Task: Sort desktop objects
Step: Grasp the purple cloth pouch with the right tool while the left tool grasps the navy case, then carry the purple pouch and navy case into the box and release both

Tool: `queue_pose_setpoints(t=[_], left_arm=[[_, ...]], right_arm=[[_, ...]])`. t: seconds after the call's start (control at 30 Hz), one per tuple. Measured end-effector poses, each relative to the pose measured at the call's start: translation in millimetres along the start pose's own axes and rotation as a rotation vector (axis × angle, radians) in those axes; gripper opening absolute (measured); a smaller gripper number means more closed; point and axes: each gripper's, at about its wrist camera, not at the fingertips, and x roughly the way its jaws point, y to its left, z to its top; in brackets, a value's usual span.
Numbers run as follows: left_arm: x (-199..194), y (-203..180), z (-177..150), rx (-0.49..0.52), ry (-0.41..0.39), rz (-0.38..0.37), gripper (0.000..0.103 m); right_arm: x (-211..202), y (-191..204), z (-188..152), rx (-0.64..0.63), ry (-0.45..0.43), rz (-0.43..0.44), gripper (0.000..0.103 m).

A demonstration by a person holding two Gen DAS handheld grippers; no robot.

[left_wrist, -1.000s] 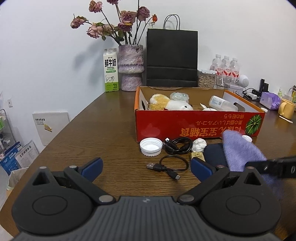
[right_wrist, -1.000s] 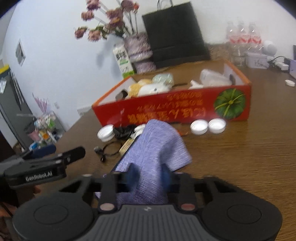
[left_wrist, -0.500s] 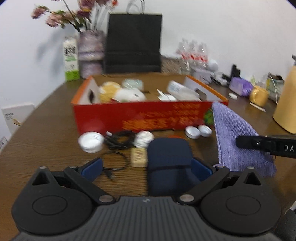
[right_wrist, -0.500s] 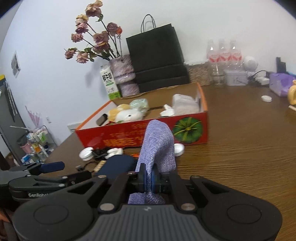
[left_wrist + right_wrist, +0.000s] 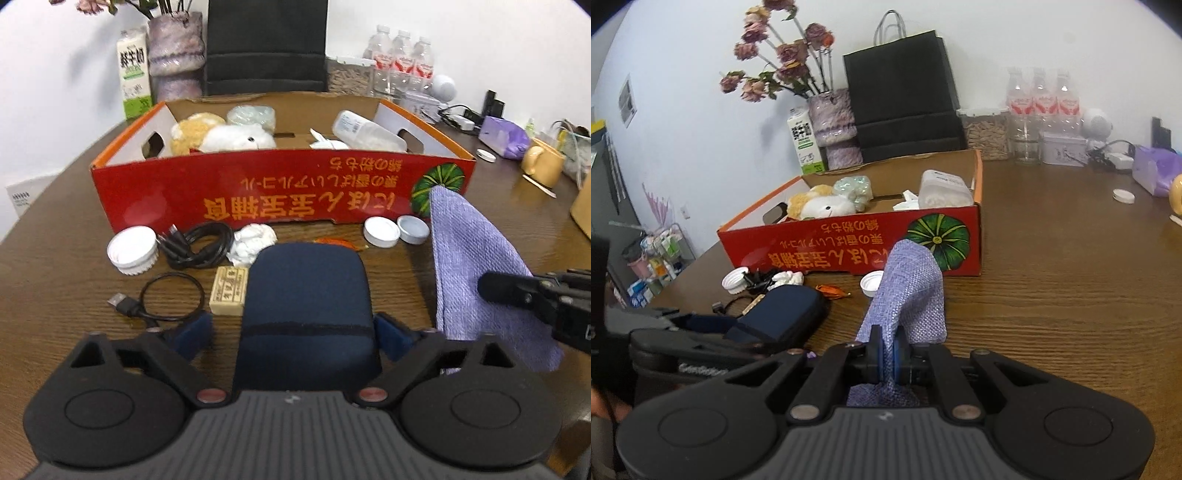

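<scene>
While the red cardboard box (image 5: 258, 195) already holds a plush toy (image 5: 236, 138), a pale green bundle (image 5: 251, 115) and a plastic bottle (image 5: 365, 131), I judge the sorting only partly done, since most of the clutter sits on the wooden table (image 5: 55, 236) in front of it. Going from the left, I see a large white lid (image 5: 132, 250), a coiled black cable (image 5: 199, 245), a thinner USB cable (image 5: 162, 301), a crumpled white tissue (image 5: 253, 242) and a small stamped wooden block (image 5: 229, 291).

My left gripper (image 5: 293, 332) straddles the near end of the dark blue zip case (image 5: 304, 310); its jaws are closing, yet the pads (image 5: 194, 332) stand just off the case's sides, so nothing is gripped there yet.

Behind the case lies an orange scrap (image 5: 338, 242), then two small white caps (image 5: 397, 229) just by the box's front wall.

Farthest right, my right gripper (image 5: 888, 356) is clamped fully onto a purple woven cloth (image 5: 908, 295), which hangs lifted off the table near the box's pumpkin-printed corner.

I reckon the cloth and the case go next, with the lids, cables, tissue and block left to clear.
</scene>
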Motion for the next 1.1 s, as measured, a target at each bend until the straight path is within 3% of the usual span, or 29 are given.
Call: queue_pose_setpoints(t=[0.1, 0.4, 0.6, 0.83, 0.97, 1.1], left_arm=[[-5, -5, 2, 0.000, -0.013, 0.008, 0.068], [-18, -8, 3, -0.003, -0.038, -0.022, 0.065], [-47, -2, 16, 0.018, -0.133, -0.081, 0.065], [-65, 16, 66, -0.018, -0.274, -0.131, 0.065], [-56, 29, 100, -0.051, -0.339, -0.126, 0.065], [-32, 42, 123, -0.082, -0.356, -0.119, 0.065]], right_arm=[[2, 5, 0, -0.035, 0.007, 0.005, 0.004], [-5, 9, 4, -0.047, -0.026, 0.025, 0.004], [-22, 12, 21, -0.048, -0.088, 0.044, 0.004], [-27, 21, 75, -0.054, -0.186, 0.047, 0.004], [-7, 26, 109, -0.050, -0.209, 0.036, 0.004], [26, 28, 133, -0.041, -0.200, 0.011, 0.004]])
